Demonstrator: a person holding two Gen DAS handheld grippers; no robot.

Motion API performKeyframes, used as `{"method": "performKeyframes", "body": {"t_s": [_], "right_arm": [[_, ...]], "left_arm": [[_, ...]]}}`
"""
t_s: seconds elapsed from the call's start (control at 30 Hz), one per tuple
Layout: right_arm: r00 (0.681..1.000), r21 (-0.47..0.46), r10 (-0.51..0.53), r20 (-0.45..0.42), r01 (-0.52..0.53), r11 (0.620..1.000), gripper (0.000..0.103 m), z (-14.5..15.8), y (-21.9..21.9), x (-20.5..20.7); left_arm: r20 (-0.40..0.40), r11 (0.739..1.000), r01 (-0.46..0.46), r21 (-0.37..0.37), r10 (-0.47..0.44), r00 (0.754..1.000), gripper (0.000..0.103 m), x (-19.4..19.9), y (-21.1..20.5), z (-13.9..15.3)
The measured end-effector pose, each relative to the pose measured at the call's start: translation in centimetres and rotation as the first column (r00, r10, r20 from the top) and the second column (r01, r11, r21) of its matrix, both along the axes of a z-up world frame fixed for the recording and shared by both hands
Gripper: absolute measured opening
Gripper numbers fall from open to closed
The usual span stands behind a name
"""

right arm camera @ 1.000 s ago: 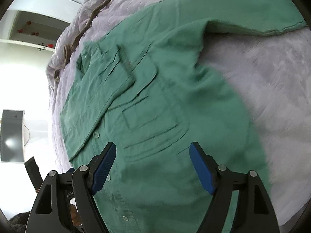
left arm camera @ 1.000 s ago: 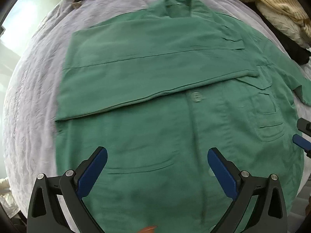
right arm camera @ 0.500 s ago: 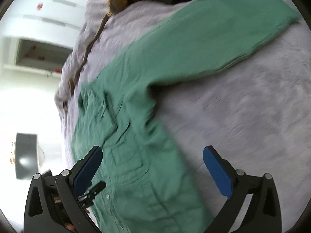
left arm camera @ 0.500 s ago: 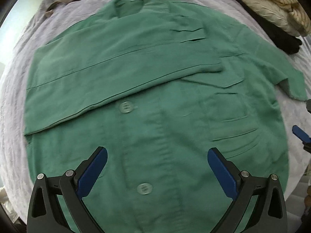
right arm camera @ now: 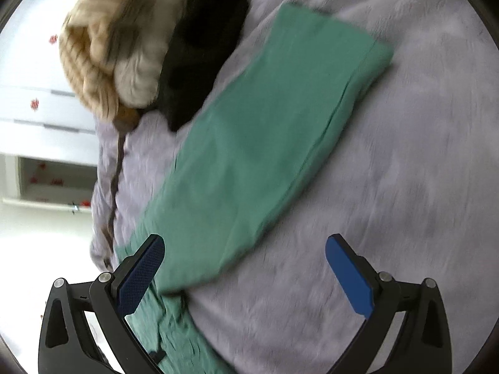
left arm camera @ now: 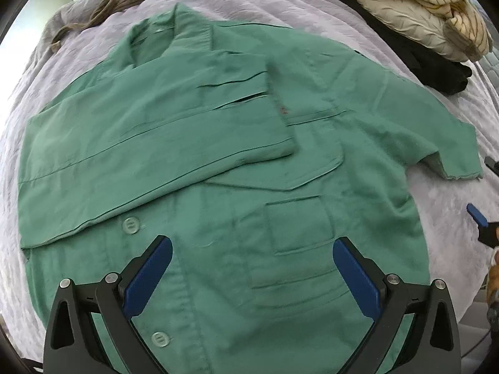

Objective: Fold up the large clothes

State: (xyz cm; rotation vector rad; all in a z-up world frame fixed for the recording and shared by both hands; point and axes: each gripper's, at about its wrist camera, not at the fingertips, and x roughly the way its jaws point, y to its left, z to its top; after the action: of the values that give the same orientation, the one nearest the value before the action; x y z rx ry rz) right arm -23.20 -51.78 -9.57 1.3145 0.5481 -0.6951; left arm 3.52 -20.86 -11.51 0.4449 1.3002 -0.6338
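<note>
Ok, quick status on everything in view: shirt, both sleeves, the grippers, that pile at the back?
green shirt: spread flat on the lilac blanket, front up, buttoned.
folded sleeve: laid across the chest.
other sleeve: stretched out flat, not yet folded.
left gripper: open, empty, over the shirt.
right gripper: open, empty, near the outstretched sleeve.
clothes pile: heaped, unfolded.

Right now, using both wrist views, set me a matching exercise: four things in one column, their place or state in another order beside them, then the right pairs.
Things:
1. one sleeve
2. other sleeve
3. black garment
4. left gripper

Places or states:
A. stretched out flat on the lavender cover
B. open above the shirt's buttoned front
C. folded across the green shirt's chest
D. piled next to the cream striped clothes

Pairs: 1-C, 2-A, 3-D, 4-B
</note>
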Motion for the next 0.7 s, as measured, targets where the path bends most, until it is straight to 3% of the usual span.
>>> {"method": "performKeyframes", "body": {"t_s": [0.37, 0.43, 0.47, 0.5, 0.57, 0.7], "right_arm": [[0.975, 0.075, -0.141, 0.169, 0.13, 0.989, 0.103, -2.6, -6.6, 0.8], [0.967, 0.101, -0.175, 0.186, 0.159, 0.982, 0.098, -2.8, -7.0, 0.8], [0.964, 0.117, -0.188, 0.188, 0.168, 0.979, 0.079, -3.0, -7.1, 0.7], [0.964, 0.145, -0.195, 0.18, 0.17, 0.975, 0.043, -3.2, -7.2, 0.7], [0.962, 0.221, -0.206, 0.181, 0.164, 0.961, 0.004, -4.5, -7.4, 0.8], [0.953, 0.182, -0.181, 0.244, 0.138, 0.973, 0.004, -3.6, -6.9, 1.3]], "left_arm": [[-0.037, 0.999, 0.024, -0.031, -0.025, 0.999, 0.103, -0.5, -2.7, -1.7], [-0.034, 0.999, 0.034, -0.027, -0.035, 0.999, 0.103, -0.6, -3.1, -1.9], [-0.033, 0.999, 0.037, -0.026, -0.038, 0.999, 0.103, -0.6, -3.0, -1.9], [-0.032, 0.999, 0.039, -0.025, -0.04, 0.999, 0.103, -0.6, -3.2, -2.0], [-0.035, 0.999, 0.039, -0.027, -0.04, 0.999, 0.103, -0.6, -3.3, -2.1], [-0.038, 0.999, 0.039, -0.033, -0.04, 0.998, 0.103, -0.5, -2.9, -1.8]]}}
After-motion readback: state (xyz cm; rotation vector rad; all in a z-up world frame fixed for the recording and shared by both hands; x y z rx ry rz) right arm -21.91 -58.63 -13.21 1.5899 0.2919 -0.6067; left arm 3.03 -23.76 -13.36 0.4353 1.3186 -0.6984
